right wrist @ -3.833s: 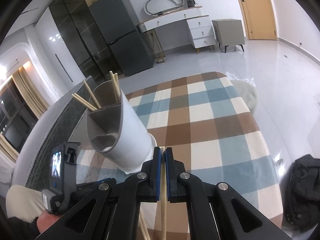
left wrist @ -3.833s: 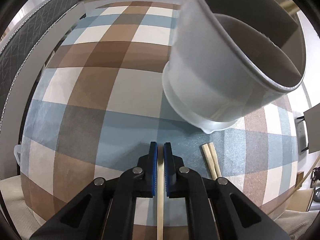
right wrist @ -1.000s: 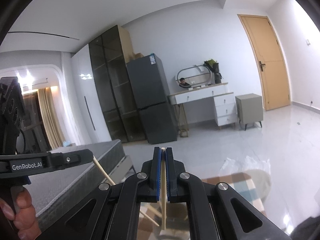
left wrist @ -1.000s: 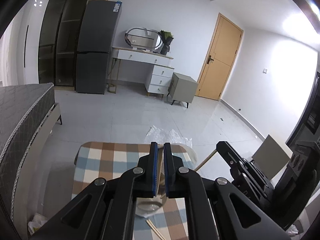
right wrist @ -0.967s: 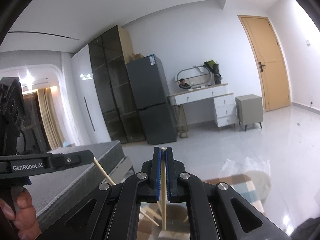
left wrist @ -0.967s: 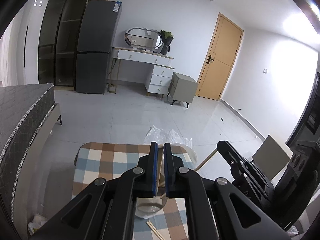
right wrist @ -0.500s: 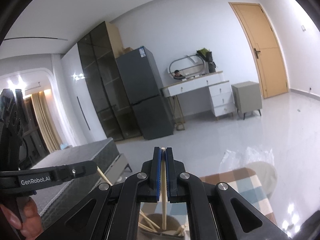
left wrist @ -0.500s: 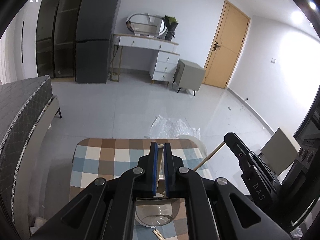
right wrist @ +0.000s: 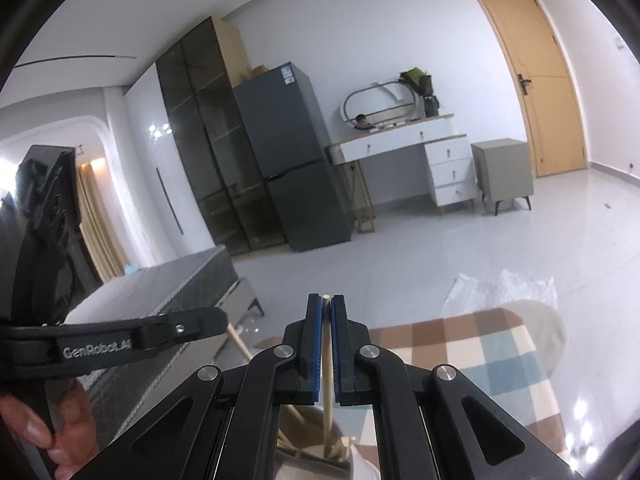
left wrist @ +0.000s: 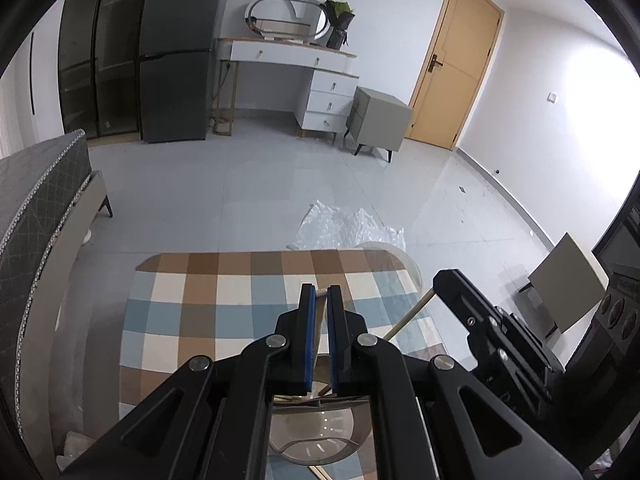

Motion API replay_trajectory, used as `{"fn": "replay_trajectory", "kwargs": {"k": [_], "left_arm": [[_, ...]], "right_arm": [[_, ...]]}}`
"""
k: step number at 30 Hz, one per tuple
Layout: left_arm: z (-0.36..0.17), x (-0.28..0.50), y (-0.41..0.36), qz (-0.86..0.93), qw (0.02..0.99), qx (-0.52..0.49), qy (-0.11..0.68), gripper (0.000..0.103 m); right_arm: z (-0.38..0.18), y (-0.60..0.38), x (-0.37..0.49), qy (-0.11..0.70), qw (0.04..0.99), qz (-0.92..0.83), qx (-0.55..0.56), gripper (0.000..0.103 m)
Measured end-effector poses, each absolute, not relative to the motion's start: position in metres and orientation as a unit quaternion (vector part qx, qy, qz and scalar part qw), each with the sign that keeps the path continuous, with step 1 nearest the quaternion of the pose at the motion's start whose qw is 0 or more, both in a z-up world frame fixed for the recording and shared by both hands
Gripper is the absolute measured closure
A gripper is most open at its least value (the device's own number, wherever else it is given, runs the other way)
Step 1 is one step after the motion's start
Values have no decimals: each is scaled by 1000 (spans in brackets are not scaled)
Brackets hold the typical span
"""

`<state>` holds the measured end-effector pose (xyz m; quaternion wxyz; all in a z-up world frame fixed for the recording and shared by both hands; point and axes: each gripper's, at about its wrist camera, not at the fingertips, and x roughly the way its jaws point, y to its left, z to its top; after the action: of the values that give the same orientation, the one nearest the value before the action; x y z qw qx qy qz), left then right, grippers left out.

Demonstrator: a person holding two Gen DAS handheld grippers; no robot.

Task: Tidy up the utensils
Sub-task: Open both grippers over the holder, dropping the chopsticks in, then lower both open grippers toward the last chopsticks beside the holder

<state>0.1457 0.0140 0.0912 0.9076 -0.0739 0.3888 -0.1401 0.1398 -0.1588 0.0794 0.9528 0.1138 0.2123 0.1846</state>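
Low in each frame, the left gripper (left wrist: pixel 318 300) and right gripper (right wrist: pixel 326 308) each pinch one chopstick (right wrist: pixel 327 364) upright, tips apparently aimed into the utensil holder (left wrist: pixel 316 440) below on the checked table (left wrist: pixel 208 304), ready for dropping in.

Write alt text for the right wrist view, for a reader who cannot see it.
The right gripper, jaws shut on an upright wooden chopstick, holds it over a utensil holder that already contains other chopsticks. At left, a hand holds the left gripper, which clamps another chopstick. Behind are a checked tablecloth, fridge and door.
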Motion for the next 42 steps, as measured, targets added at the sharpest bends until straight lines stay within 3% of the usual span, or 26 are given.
{"fn": "replay_trajectory", "kwargs": {"k": [10,15,19,20,23,25,27,33,36,42], "left_arm": [[78,157,15,-140,882,-96,439,100],[83,147,19,-119,883,-111,440,57],[92,135,19,-102,894,-96,425,42],[94,132,18,-95,896,-89,424,38],[102,118,16,-78,905,-76,411,34],[104,110,16,-72,910,-69,403,31],[109,98,14,-68,916,-58,392,30],[112,72,16,-56,928,-47,366,28],[110,59,21,-33,934,-46,352,22],[103,35,27,-14,943,-42,330,20]], "right_arm": [[59,-156,136,265,935,213,99,96],[61,-170,117,271,935,205,98,93],[68,-185,104,274,936,192,113,70],[71,-189,98,271,935,194,118,69],[80,-193,85,262,936,201,119,64],[84,-195,76,257,937,205,116,54],[91,-194,66,249,939,208,111,52],[99,-193,39,237,943,207,104,31],[99,-192,27,235,945,208,94,30],[95,-188,7,234,950,191,82,25]]}}
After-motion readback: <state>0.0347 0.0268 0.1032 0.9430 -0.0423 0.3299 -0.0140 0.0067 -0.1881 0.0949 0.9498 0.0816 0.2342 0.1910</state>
